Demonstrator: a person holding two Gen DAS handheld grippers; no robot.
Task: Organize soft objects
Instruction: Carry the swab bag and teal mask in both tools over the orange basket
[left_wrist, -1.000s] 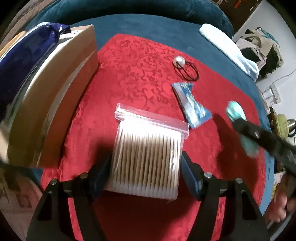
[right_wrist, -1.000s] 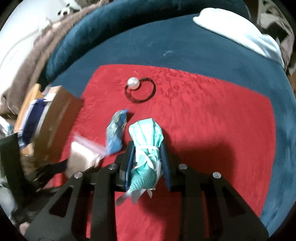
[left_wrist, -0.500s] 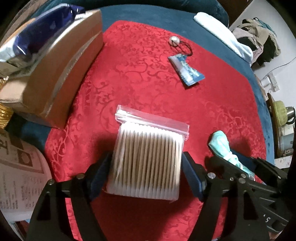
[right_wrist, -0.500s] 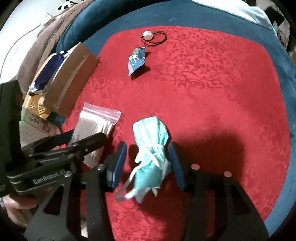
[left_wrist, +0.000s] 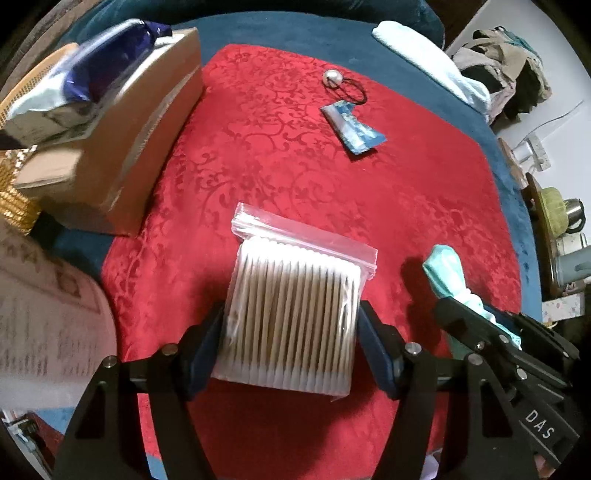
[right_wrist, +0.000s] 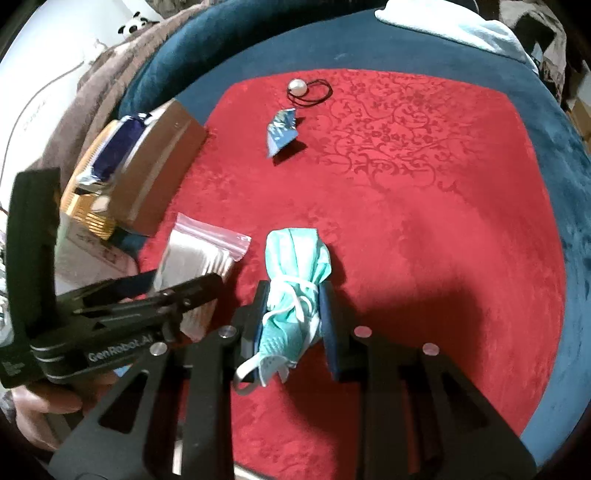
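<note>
My left gripper (left_wrist: 290, 332) is shut on a clear zip bag of cotton swabs (left_wrist: 295, 310), held over the near part of the red cloth (left_wrist: 277, 155). My right gripper (right_wrist: 291, 310) is shut on a rolled teal face mask (right_wrist: 295, 280), tied with its white ear loop; it also shows at the right of the left wrist view (left_wrist: 445, 269). The swab bag shows at the left of the right wrist view (right_wrist: 199, 258). A blue sachet (left_wrist: 352, 127) and a black hair tie with a white pearl (left_wrist: 343, 83) lie at the far side of the cloth.
A brown cardboard box (left_wrist: 136, 147) with a blue-and-white packet (left_wrist: 99, 77) on top stands at the cloth's left edge. Printed paper (left_wrist: 48, 306) lies near left. A teal cushion (right_wrist: 369, 40) surrounds the cloth, with a white towel (left_wrist: 432, 62) at the far right.
Both grippers pulled back toward the near edge, side by side. The right gripper, loose around the mask half a second ago, has closed on it. The swab bag stayed gripped.
</note>
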